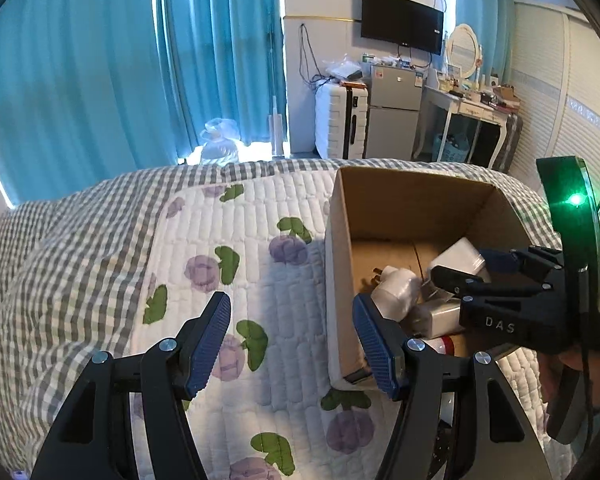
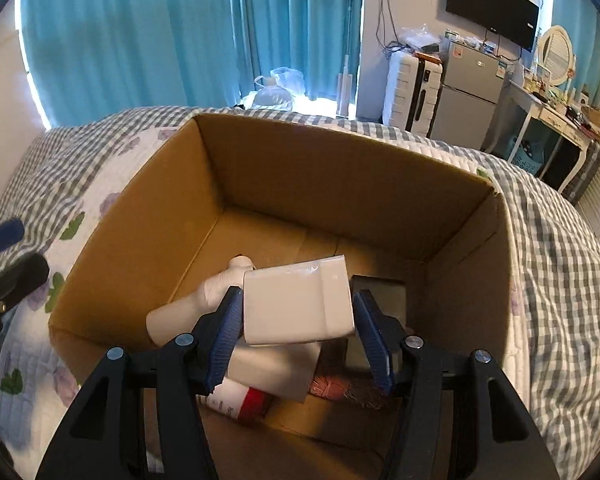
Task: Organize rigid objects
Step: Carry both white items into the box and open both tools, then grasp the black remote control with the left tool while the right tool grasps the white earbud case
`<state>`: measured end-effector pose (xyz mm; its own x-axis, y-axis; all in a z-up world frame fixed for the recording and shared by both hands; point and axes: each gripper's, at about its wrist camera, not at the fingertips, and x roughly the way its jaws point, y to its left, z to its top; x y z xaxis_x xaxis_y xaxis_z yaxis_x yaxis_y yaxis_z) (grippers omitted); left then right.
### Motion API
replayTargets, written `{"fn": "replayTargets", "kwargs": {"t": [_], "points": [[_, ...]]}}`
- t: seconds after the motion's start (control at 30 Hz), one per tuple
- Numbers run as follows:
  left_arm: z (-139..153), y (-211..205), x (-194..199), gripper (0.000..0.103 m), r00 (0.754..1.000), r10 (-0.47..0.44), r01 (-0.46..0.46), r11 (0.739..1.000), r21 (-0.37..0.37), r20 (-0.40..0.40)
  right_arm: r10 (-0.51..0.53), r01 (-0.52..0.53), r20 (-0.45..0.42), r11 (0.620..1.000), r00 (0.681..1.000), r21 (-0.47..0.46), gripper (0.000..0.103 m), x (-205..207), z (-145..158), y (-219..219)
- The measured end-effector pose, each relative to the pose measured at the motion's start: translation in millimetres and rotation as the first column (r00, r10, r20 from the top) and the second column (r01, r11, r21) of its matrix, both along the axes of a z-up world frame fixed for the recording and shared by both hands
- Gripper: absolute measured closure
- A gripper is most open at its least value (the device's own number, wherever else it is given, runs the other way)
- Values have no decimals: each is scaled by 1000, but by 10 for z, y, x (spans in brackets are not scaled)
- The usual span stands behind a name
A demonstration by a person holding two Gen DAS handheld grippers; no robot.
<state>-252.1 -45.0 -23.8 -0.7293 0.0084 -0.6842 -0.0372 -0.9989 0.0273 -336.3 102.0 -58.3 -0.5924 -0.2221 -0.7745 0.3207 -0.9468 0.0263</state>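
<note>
Cardboard box (image 2: 340, 184) sits on the quilted bed (image 1: 236, 248), open top, several rigid items piled at its near end. Right gripper (image 2: 299, 338) is down inside the box with a white rectangular block (image 2: 296, 300) between its blue pads (image 2: 226, 336). Left pad touches the block's side; right pad looks just beside it, contact there unclear, so can't tell if it's clamped or slack. Block is tilted and rests on a white bottle (image 2: 192, 312) and another white item below. Red-capped container (image 2: 240, 398) and a dark box (image 2: 380, 300) lie beside them. Left gripper (image 1: 292, 344) hovers over the quilt outside the box's near left corner, fingers spread wide, holding nothing; its right finger (image 1: 374, 344) is near the box wall.
</note>
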Motion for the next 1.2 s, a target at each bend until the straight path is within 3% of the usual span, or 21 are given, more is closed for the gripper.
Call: {"fn": "replayTargets", "kwargs": {"t": [0.03, 0.07, 0.13, 0.27, 0.4, 0.63, 0.8, 0.93, 1.1, 1.2], "points": [[-4, -6, 13, 37, 1000, -2, 2, 1000, -1, 3, -2, 2, -2, 1000, 1000, -8, 31, 2, -2, -1], [-1, -8, 34, 37, 1000, -6, 6, 1000, -3, 3, -11, 11, -13, 1000, 1000, -16, 29, 13, 14, 11], [24, 0, 111, 37, 1000, -13, 13, 1000, -10, 2, -22, 21, -30, 999, 999, -34, 29, 57, 96, 24], [116, -1, 336, 26, 1000, -8, 8, 1000, 17, -3, -35, 33, -60, 999, 998, -34, 29, 210, 366, 85], [213, 49, 612, 26, 1000, -8, 8, 999, 35, -8, -44, 42, -90, 999, 995, -23, 26, 563, 644, 246], [237, 245, 959, 13, 999, -41, 42, 998, 41, -15, -88, 87, -128, 996, 988, -19, 13, 1289, 867, 659], [-125, 438, 1006, 8, 998, -32, 29, 998, 57, 59, -106, 107, -127, 994, 986, -1, 10, 1594, 635, 795], [-547, 594, 995, 8, 993, -44, 41, 999, 26, 110, -129, 130, -55, 991, 990, 29, 10, 1572, 134, 846], [-1064, 771, 1018, 8, 972, -138, 141, 990, -1, 189, -146, 146, 34, 989, 989, 11, 10, 1590, -356, 948], [-1277, 917, 1038, 8, 960, -165, 182, 982, -58, 225, -174, 170, 66, 984, 983, 60, 10, 1561, -508, 990]]}}
